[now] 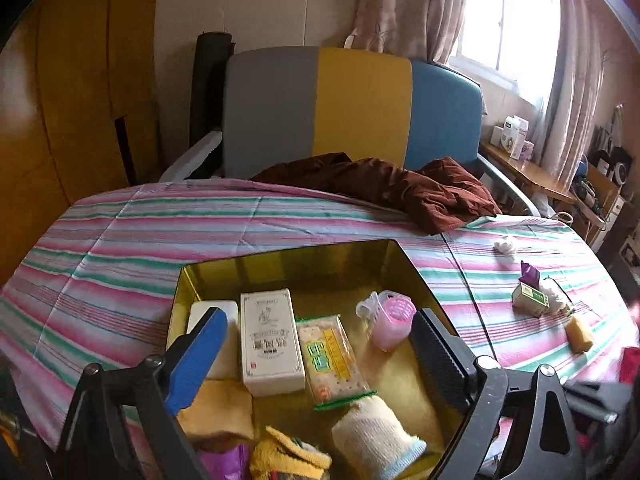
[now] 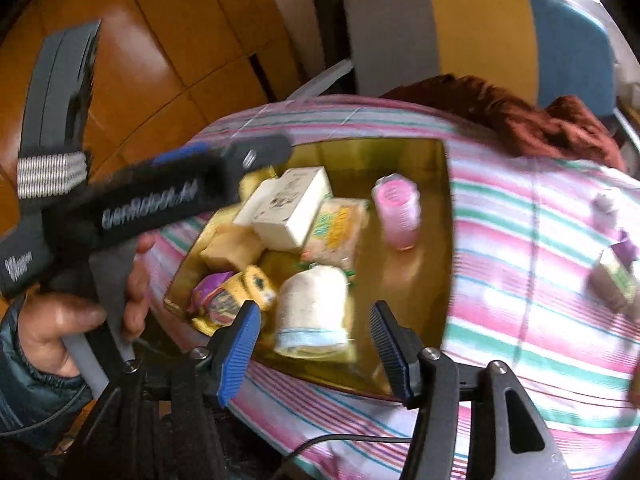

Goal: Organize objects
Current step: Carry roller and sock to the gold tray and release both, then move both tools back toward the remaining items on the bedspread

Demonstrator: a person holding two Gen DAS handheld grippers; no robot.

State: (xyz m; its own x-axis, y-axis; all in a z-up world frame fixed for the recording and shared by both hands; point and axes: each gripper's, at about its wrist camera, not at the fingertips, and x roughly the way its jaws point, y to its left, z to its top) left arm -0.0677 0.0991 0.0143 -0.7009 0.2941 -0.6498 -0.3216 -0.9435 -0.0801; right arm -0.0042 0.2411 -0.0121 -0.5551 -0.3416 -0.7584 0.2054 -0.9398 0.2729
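An open gold tin (image 1: 280,264) sits on the striped cloth. It holds a white box (image 1: 270,340), a cracker packet (image 1: 332,356), a pink ribbed cup (image 1: 392,320), a rolled cream sock (image 1: 376,436) and yellow cloths (image 1: 220,408). My left gripper (image 1: 320,320) hangs over the tin, open wide with nothing between its pads. My right gripper (image 2: 313,308) is open above the tin's (image 2: 444,240) near edge, and the cream sock (image 2: 312,304) lies below the gap, untouched. A hand (image 2: 52,328) holds the left tool at the left.
On the cloth to the right of the tin lie a small green-and-white box (image 1: 530,298), a purple packet (image 1: 530,272), a yellow sponge (image 1: 580,334) and a white crumple (image 1: 504,245). A brown garment (image 1: 400,188) lies at the far edge, before a three-coloured chair (image 1: 360,108).
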